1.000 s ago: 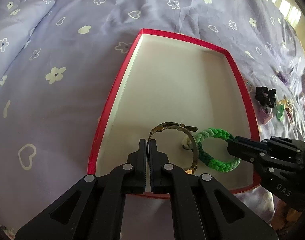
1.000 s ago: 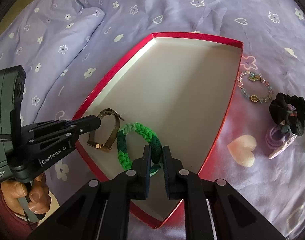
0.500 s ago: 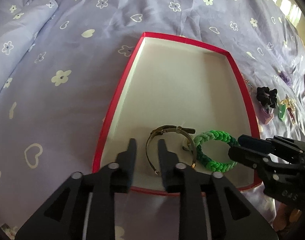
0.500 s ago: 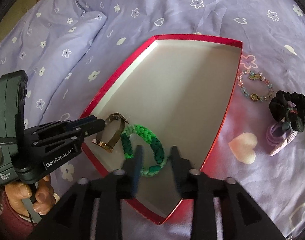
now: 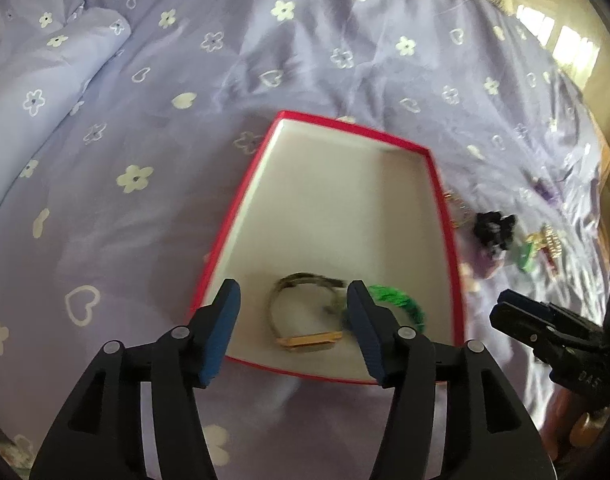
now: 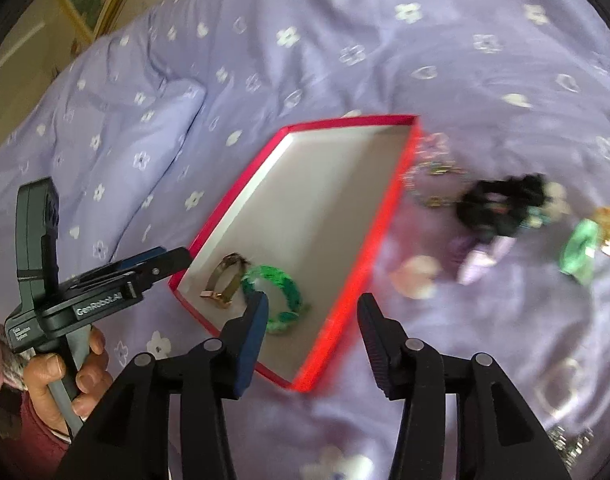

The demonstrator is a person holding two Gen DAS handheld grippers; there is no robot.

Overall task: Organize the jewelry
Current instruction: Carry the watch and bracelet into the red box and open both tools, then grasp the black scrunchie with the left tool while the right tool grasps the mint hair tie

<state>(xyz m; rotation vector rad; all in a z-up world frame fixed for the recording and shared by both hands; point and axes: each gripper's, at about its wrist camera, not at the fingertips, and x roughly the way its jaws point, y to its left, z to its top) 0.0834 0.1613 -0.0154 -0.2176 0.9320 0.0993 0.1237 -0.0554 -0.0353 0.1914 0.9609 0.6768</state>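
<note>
Braided green cord makes the bracelet [image 6: 279, 300] soft and light, easy to pinch anywhere on its loop; the watch [image 5: 305, 316] touching it looks stiffer and slicker, best taken by its strap. Both lie at the 6 o'clock end of the red box [image 5: 445, 208], otherwise bare inside. On the bed [image 5: 145, 80] near 3 o'clock sit a black scrunchie [image 6: 501, 204], a bead bracelet [image 6: 429, 176] and clips. The left hand-held gripper [image 5: 291, 308] and right hand-held gripper [image 6: 313, 322] are both released, holding nothing.
</note>
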